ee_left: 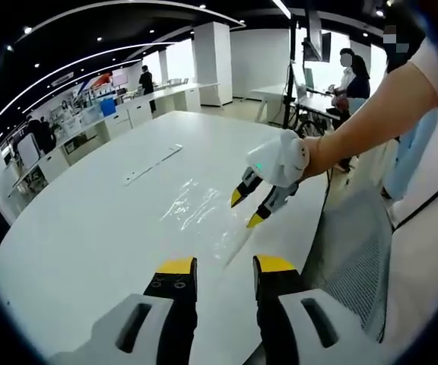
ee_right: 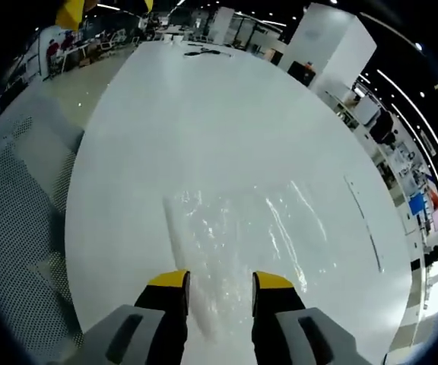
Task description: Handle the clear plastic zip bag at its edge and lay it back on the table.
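the clear plastic zip bag (ee_left: 204, 209) lies flat and crinkled on the white table (ee_left: 90, 236), close to the table's near edge, and in the right gripper view the bag (ee_right: 242, 236) spreads out just ahead of that view's own jaws. the right hand-held gripper (ee_left: 248, 207), seen from the left gripper view, hovers over the bag's near edge with its yellow-tipped jaws spread and nothing between them; from its own camera the right hand-held gripper (ee_right: 220, 283) shows the same open gap, with bag film visible through it. the left hand-held gripper (ee_left: 225, 268) sits low by the table edge, jaws also spread and empty. the likely trouble from here, as a judgement: the film is thin, glossy and lying flat, so the jaws could close on air or skid over the edge rather than catch it, or pinch only one layer and let the bag slip free on lifting; a drag toward the near edge could also slide the bag off the table. no brand, label or readable writing can be made out on the bag, the table or the hand-held grippers.
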{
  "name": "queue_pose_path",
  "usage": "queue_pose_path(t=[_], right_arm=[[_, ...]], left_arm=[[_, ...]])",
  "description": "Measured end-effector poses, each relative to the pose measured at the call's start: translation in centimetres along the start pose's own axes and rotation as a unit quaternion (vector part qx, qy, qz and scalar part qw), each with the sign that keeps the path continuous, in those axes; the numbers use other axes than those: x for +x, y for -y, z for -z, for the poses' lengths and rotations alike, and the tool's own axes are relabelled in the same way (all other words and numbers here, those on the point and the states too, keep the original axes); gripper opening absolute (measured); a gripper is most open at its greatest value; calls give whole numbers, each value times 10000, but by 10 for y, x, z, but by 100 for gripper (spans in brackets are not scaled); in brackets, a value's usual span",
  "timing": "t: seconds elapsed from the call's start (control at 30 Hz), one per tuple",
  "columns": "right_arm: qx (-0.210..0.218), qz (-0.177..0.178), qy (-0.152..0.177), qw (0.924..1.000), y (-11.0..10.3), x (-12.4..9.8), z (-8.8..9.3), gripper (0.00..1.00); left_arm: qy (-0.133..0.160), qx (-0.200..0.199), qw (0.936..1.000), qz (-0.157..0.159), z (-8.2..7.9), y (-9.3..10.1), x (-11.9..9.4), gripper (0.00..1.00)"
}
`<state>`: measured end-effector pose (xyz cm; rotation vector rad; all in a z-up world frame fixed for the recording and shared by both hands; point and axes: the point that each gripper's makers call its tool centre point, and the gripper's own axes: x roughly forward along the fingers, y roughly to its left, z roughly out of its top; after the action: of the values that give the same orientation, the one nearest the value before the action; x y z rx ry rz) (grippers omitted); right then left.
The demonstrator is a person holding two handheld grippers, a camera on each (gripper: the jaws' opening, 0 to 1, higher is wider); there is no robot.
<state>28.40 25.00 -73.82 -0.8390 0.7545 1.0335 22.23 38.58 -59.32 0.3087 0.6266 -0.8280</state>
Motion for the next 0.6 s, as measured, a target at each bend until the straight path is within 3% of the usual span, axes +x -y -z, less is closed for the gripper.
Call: queue_pose_path(t=[0.3,0.6], right_arm=[[545,17,391,9978,-1,-15,3,36],[1044,17,879,9906,-12,-44,1,43]], left_arm=[[80,-79,9999,-26,2,6,-3,31],[145,-412,9990,-44,24,6,-5,38]])
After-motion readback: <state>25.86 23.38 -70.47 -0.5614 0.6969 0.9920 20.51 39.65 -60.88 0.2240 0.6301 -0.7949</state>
